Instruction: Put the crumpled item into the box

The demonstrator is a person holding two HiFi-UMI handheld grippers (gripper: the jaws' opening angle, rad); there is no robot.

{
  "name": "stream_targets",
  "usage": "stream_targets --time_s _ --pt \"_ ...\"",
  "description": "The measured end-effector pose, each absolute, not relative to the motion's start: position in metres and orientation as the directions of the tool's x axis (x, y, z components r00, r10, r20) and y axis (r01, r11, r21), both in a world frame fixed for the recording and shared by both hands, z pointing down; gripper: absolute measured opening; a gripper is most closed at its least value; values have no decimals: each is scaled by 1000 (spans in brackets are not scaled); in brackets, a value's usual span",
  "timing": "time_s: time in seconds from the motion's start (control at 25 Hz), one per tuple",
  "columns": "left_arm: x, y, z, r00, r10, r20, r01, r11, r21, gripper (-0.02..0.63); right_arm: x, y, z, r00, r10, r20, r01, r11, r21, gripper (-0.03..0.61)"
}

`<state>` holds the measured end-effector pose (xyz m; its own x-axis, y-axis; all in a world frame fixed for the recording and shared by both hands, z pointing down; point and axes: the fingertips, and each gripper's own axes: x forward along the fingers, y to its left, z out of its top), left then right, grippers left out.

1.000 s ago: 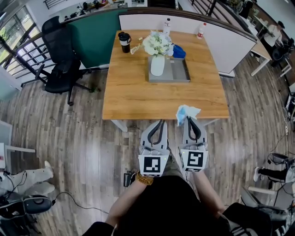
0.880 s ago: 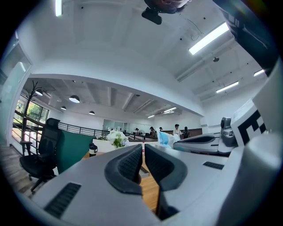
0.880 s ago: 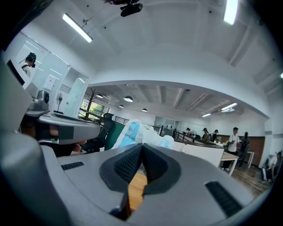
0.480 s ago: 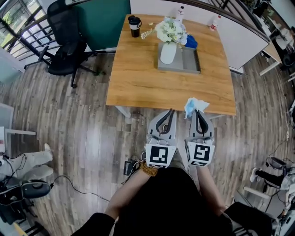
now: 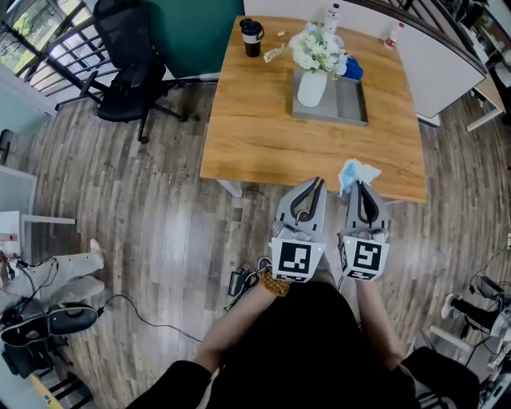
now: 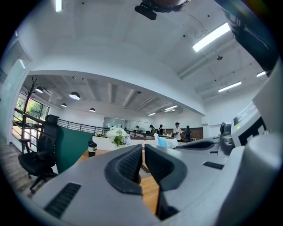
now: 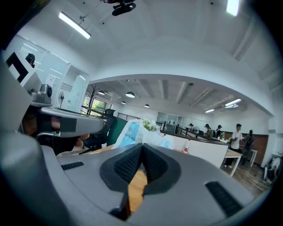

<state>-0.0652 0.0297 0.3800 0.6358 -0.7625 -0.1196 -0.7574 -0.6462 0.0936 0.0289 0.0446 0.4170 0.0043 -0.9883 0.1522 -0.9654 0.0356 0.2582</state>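
The crumpled item [image 5: 355, 171], a white and light blue wad, sticks up from my right gripper [image 5: 361, 186], which is shut on it just over the near edge of the wooden table [image 5: 263, 136]. In the right gripper view the wad [image 7: 132, 133] bulges above the closed tips [image 7: 142, 151]. My left gripper [image 5: 316, 183] hangs beside it to the left, shut with nothing in it; its pads [image 6: 128, 164] nearly touch. The grey box [image 5: 351, 108], low and open like a tray, lies at the table's far right with a white vase of flowers [image 5: 313, 84] standing in it.
A dark cup [image 5: 253, 33], two bottles [image 5: 333, 15] and a blue object [image 5: 352, 70] stand along the table's far side. A black office chair [image 5: 132, 60] is on the wooden floor at the left. A white partition [image 5: 447, 68] runs behind the table at the right.
The head view has swung, so the table and both grippers sit further right in the picture. Both grippers keep their place at the table's near edge, the right one still holding the wad.
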Motion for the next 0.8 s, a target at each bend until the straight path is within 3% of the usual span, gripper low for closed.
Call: stream_targets --time_s 0.8 --pt "-29 -38 376 639 -766 -73 -763 -643 69 36 66 -36 407 2 -994 107 -977 21 213 9"
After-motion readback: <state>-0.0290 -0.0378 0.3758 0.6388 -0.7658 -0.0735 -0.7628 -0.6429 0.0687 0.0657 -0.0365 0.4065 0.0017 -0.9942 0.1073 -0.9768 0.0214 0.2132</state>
